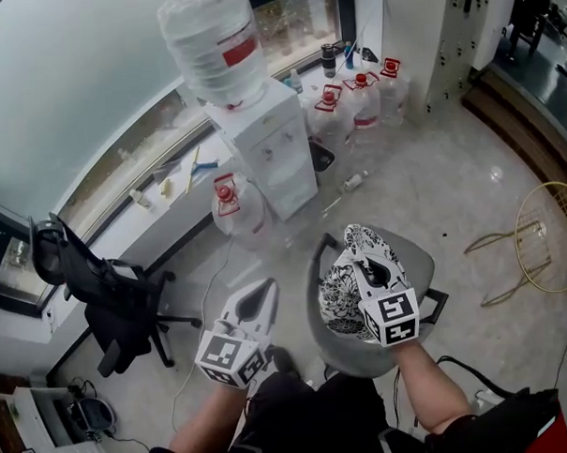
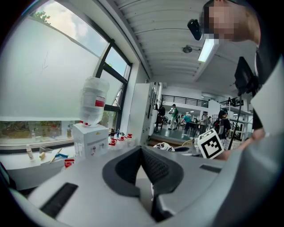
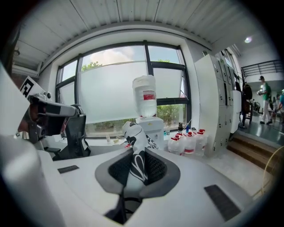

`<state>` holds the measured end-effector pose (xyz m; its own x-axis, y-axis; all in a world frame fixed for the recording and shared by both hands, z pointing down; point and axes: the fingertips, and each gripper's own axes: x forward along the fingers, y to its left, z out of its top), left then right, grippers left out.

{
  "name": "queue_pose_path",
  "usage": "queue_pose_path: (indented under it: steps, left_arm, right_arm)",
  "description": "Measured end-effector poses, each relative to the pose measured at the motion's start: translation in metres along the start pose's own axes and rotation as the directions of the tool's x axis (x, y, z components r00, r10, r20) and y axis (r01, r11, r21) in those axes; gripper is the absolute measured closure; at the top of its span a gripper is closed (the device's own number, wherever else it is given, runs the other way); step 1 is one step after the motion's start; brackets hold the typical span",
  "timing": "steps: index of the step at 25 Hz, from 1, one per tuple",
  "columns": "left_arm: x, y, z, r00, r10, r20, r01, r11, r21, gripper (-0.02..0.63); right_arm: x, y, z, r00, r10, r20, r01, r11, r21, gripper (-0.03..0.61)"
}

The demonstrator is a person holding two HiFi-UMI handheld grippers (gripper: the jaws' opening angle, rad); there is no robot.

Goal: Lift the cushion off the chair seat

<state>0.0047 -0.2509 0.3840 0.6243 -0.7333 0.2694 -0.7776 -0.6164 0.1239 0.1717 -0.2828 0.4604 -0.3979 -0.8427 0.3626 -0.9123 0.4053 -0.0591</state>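
Cushion [image 1: 345, 276], the black-and-white patterned one, is pinched in the right tongs [image 1: 371, 264]. In the right gripper view a fold of the fabric [image 3: 135, 133] stands up between the two pads, which are pressed nearly together on it. In the head view the cushion is bunched above the grey chair seat [image 1: 414, 262]; I cannot tell whether its lower edge touches the seat. The left tongs [image 1: 257, 302] sit at about 9 o'clock from the cushion, apart from it. Their jaws are together with nothing between them. The water cooler [image 1: 266, 142] stands on the floor at about 11 o'clock from the chair.

The step in hand looks like the lift itself, and it seems nearly done. The next move calls for a firm pinch and a straight rise, so that the trailing edge clears the seat without the thin fold slipping out. The free left tongs could take the hanging side if it sags.
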Motion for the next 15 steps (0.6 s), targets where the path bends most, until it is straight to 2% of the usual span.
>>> queue_pose_path:
  steps: [4, 9, 13, 15]
  left_arm:
    - [-0.015, 0.0, 0.009, 1.0, -0.005, 0.017, 0.005, 1.0, 0.007, 0.606]
    - [-0.041, 0.015, 0.027, 0.996, 0.024, 0.091, -0.023, 1.0, -0.009, 0.606]
    - [-0.064, 0.014, 0.04, 0.995, -0.006, 0.102, 0.0, 0.998, 0.064, 0.605]
    - [-0.075, 0.015, 0.049, 0.993, -0.02, 0.114, 0.013, 0.998, 0.064, 0.604]
  right_arm:
    - [-0.012, 0.01, 0.026, 0.998, -0.013, 0.057, 0.013, 1.0, 0.004, 0.54]
    - [-0.022, 0.035, 0.057, 0.993, -0.008, 0.117, 0.01, 1.0, -0.009, 0.54]
    - [-0.033, 0.058, 0.084, 0.987, -0.007, 0.159, 0.01, 1.0, -0.022, 0.54]
    - [-0.039, 0.07, 0.096, 0.983, -0.012, 0.183, 0.016, 1.0, -0.022, 0.54]
